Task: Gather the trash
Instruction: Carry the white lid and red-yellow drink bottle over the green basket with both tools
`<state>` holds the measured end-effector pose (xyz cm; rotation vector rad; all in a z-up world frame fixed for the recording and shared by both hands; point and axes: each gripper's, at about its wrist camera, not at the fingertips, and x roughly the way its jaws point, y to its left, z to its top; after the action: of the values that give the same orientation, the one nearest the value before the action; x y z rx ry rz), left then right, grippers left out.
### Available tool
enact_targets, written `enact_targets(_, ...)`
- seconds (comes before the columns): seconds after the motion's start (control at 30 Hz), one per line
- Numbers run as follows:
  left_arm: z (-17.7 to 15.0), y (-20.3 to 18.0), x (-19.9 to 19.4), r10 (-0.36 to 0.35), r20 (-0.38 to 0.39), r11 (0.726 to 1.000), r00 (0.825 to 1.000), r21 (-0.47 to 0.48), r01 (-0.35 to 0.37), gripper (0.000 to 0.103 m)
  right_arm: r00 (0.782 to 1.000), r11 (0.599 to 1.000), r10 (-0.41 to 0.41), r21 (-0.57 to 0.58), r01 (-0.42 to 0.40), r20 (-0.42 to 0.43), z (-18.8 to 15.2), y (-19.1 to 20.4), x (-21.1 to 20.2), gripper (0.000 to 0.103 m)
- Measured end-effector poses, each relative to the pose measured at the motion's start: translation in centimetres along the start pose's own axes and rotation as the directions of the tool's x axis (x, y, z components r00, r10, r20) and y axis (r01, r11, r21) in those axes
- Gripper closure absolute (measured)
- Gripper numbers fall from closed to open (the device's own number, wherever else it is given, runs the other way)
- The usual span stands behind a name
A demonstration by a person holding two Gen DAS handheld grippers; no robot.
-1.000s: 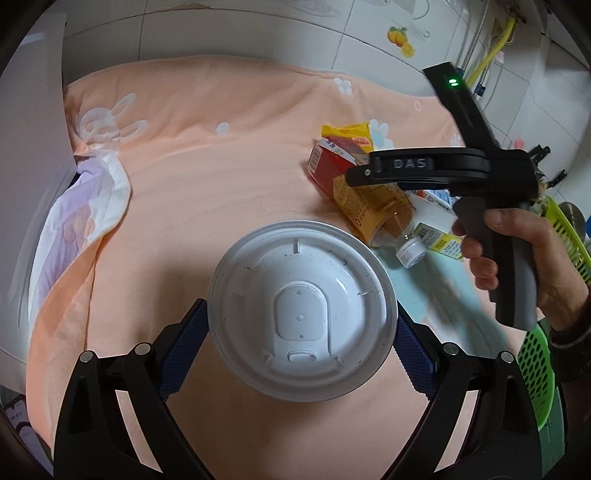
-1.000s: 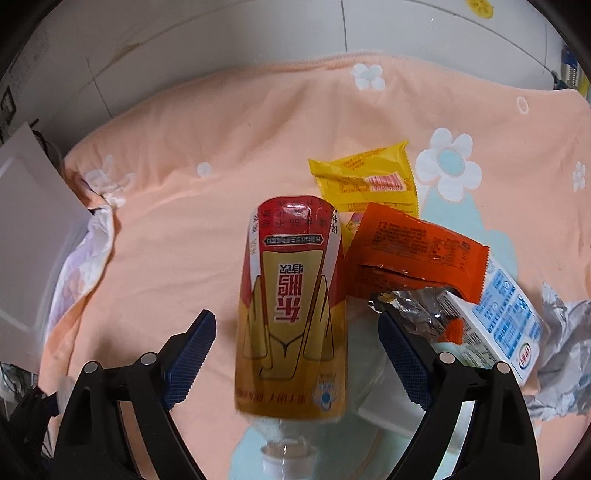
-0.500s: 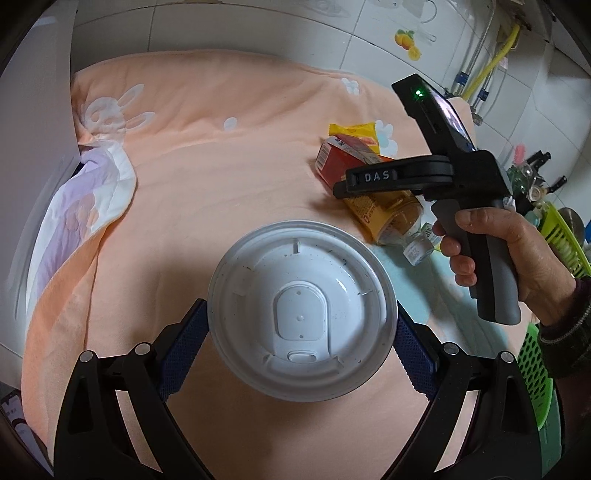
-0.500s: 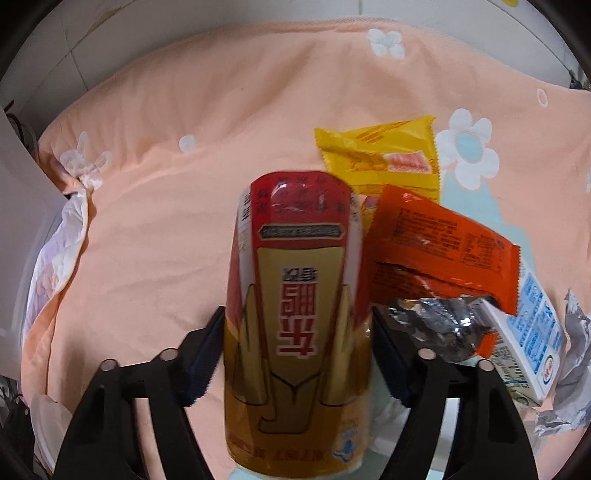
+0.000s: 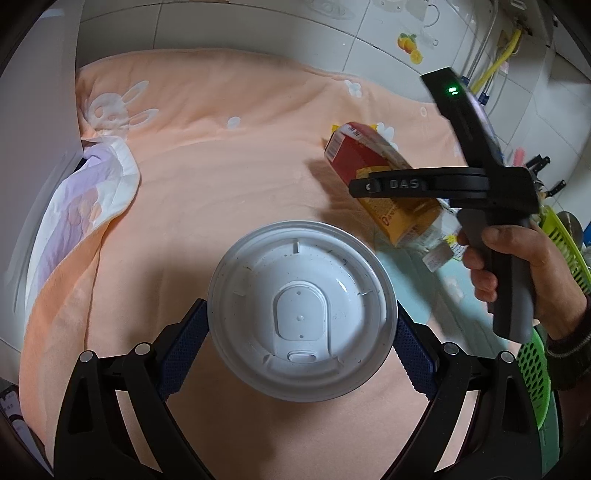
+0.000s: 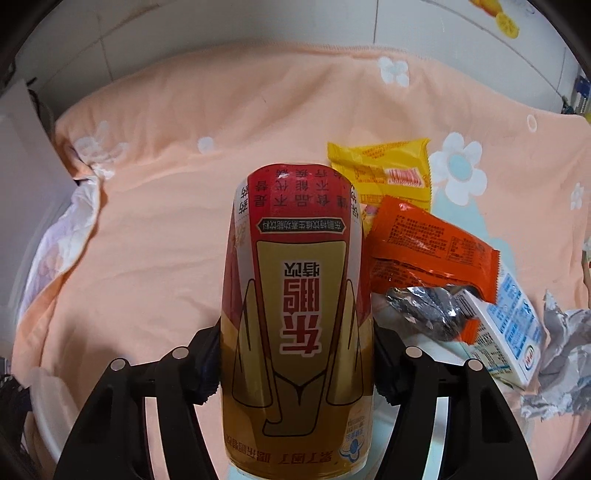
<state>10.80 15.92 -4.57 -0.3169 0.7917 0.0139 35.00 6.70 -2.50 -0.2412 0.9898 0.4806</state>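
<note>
My left gripper (image 5: 301, 334) is shut on a white lidded cup (image 5: 301, 325), held above the peach blanket (image 5: 221, 155). My right gripper (image 6: 295, 354) is shut on a red and yellow drink bottle (image 6: 295, 295), lifted a little off the blanket; the gripper also shows in the left wrist view (image 5: 424, 184) with the bottle (image 5: 384, 177) in it. On the blanket to the right lie a yellow wrapper (image 6: 384, 170), an orange wrapper (image 6: 428, 251), crumpled foil (image 6: 424, 310) and a blue and white carton (image 6: 509, 332).
A green basket (image 5: 535, 354) stands at the right edge of the blanket. A white and lilac cloth (image 5: 85, 206) lies at the left. A tiled wall (image 5: 258, 29) runs behind. More crumpled silver foil (image 6: 561, 354) lies at the far right.
My right gripper has closed on the bottle and raised it off the blanket. My left gripper keeps hold of the cup, with little movement.
</note>
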Motion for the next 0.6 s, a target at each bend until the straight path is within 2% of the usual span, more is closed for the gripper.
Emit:
enact_targets(0.33, -0.1, -1.0, -0.8, -0.033, 0.016, 0.999, 0.999, 0.012, 0.033, 0.011, 0.995, 0.999, 0.028, 0.032, -0.031, 0.095, -2.4, -0.7, -6.4, 0.041)
enact_targets(0.6, -0.3, -3.4, -1.4, -0.066, 0.02, 0.997, 0.998, 0.047, 0.065, 0.011, 0.985, 0.997, 0.013, 0.075, -0.027, 0.173, -6.1, -2.8, -12.2, 0.041)
